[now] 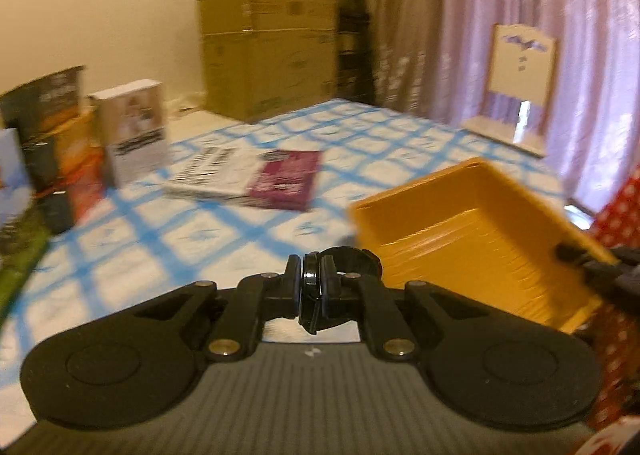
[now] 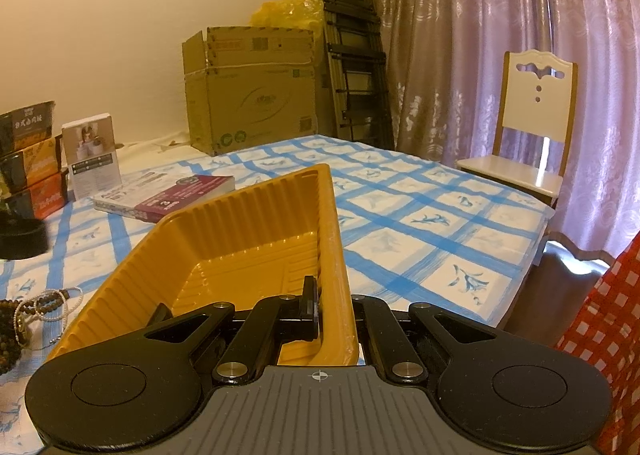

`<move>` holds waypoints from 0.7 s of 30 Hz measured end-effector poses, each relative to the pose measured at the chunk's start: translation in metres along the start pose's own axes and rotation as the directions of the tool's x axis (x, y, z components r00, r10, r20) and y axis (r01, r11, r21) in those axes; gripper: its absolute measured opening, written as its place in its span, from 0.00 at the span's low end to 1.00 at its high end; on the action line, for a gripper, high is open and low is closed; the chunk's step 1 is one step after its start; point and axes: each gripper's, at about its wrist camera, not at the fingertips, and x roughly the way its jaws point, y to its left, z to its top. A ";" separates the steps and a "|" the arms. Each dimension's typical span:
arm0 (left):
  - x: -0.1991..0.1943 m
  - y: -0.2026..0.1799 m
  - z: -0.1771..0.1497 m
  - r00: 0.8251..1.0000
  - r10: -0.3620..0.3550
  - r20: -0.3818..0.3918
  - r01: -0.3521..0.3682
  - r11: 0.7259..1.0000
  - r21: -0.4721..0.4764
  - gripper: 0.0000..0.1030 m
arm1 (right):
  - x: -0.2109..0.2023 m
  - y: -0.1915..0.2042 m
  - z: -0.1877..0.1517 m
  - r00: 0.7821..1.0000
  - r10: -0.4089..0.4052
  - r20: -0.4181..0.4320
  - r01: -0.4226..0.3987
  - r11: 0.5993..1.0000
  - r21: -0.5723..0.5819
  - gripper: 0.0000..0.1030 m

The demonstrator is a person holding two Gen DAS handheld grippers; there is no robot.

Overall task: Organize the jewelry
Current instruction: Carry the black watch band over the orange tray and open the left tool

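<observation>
Both grippers were nearest. One yellow tray, empty, was held above the bed by its wall between the closed right gripper fingers. One black ring was clamped in the left gripper fingers. Several bead strands, number unclear, remained on the bed; nothing was judged sorted yet.

Warm dim light; left view motion-blurred, right view sharp; fisheye-bent edges; daylight perhaps behind curtain.
</observation>
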 end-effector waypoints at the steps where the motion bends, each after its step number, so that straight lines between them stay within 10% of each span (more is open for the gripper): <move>1: 0.004 -0.009 0.001 1.000 -0.021 0.000 0.021 1.000 -0.007 0.08 | 0.000 0.000 0.000 1.000 0.002 0.000 -0.002 1.000 0.000 0.03; 10: 0.058 -0.081 -0.006 0.985 -0.156 -0.073 0.151 0.986 -0.072 0.08 | -0.002 -0.002 0.000 1.000 0.012 0.001 -0.012 1.000 -0.009 0.03; 21: 0.090 -0.102 -0.023 0.970 -0.160 -0.185 0.136 0.981 -0.137 0.09 | -0.004 -0.003 0.001 1.000 0.018 0.001 -0.018 1.000 -0.008 0.03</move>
